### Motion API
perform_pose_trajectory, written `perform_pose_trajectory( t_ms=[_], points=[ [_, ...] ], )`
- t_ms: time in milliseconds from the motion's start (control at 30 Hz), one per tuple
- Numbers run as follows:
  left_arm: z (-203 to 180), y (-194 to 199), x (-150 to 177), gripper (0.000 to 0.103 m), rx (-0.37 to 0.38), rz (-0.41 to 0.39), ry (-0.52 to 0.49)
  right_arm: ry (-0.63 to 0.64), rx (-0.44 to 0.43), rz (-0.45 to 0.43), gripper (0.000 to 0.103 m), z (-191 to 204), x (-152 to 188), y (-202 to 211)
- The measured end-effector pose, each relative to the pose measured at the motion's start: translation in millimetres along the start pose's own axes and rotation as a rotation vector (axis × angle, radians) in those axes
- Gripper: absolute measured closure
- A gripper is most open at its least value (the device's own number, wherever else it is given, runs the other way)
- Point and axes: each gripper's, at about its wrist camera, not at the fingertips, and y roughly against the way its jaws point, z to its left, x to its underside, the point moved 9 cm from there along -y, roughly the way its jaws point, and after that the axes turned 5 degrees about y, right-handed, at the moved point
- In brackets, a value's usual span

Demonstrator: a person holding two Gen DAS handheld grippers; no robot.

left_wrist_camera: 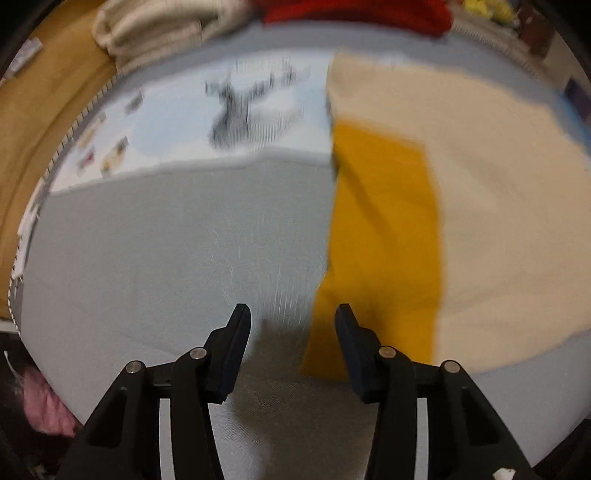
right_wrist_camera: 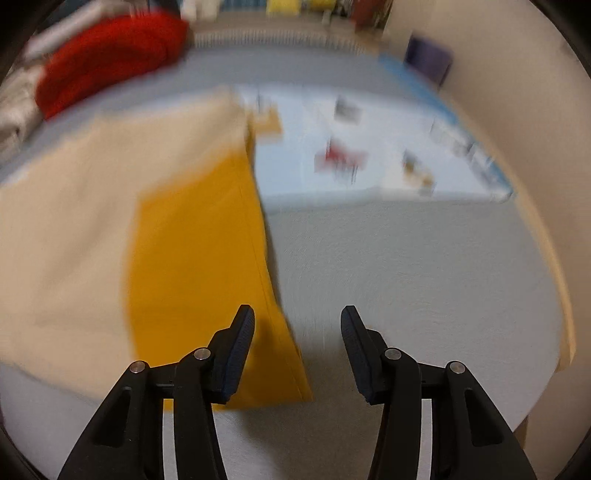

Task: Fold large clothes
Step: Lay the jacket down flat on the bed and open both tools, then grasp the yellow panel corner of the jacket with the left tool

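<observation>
A large cream garment with mustard-yellow side panels lies spread flat on the grey bed sheet. In the left wrist view its yellow panel runs down the garment's left edge. My left gripper hangs open above that panel's lower corner, nothing between its fingers. In the right wrist view the cream body fills the left, and the other yellow panel ends in a corner near the bottom. My right gripper is open just over that panel's right edge, with only cloth and sheet below. Both views are blurred.
A red garment and folded pale towels lie at the bed's far end. A light-blue printed sheet covers the far part of the bed. A brown surface borders the bed on the left, a wall on the right.
</observation>
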Motion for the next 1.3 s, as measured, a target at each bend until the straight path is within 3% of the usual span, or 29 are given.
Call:
perform_pose_trajectory(
  t_ms=[133,200,267,300,333,400,467,633,733,800,900,1033,1133,1300],
  points=[
    [-15,75,-15,0.059,0.049,-0.185,0.037,-0.052,-0.086,-0.296,0.053,25,-47,98],
    [-31,97,-11,0.059,0.119,-0.245,0.06,-0.032,-0.1,-0.373,0.052,47,-55,132],
    [-48,102,2,0.059,0.154,-0.268,0.058,-0.016,-0.114,-0.418,0.035,72,-55,148],
    [-54,99,4,0.062,0.159,-0.272,0.056,-0.017,-0.136,-0.429,0.031,85,-51,150],
    [-59,90,8,0.066,0.159,-0.266,0.052,-0.018,-0.16,-0.426,0.03,101,-45,149],
    [-64,70,21,0.084,0.156,-0.201,0.072,0.024,-0.202,-0.363,0.03,140,-28,131],
    [-67,50,29,0.085,0.188,-0.155,0.118,0.079,-0.241,-0.317,0.031,179,-12,120],
    [-72,36,36,0.086,0.237,-0.131,0.179,0.263,-0.309,-0.271,0.041,247,9,90],
    [-74,25,42,0.086,0.274,-0.087,0.201,0.303,-0.311,-0.176,0.041,268,26,60],
    [-74,20,48,0.086,0.291,-0.065,0.217,0.349,-0.281,-0.047,0.041,281,46,23],
    [-71,5,57,0.078,0.361,0.019,0.284,0.323,-0.286,0.005,0.041,280,52,11],
    [-62,-11,67,0.07,0.4,0.092,0.385,0.335,-0.286,-0.057,0.041,279,38,30],
    [-58,-23,71,0.058,0.46,0.143,0.477,0.346,-0.274,-0.033,0.041,279,41,25],
    [-54,-25,59,0.044,0.538,0.109,0.583,0.353,-0.278,-0.007,0.041,274,40,21]
  ],
)
